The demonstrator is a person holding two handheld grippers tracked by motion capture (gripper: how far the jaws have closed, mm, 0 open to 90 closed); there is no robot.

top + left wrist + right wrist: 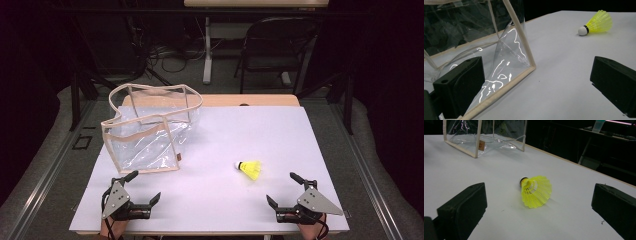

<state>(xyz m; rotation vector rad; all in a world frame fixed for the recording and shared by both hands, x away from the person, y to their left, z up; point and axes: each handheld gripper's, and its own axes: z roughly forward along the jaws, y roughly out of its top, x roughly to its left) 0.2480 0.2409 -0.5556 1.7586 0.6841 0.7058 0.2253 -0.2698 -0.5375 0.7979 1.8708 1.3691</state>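
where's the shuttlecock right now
In the high view the shuttlecock lies on its side on the table, right of centre, between the clear bag and the right claw, nearer that claw.

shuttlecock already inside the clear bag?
No, the yellow shuttlecock lies on its side on the white table, apart from the clear bag.
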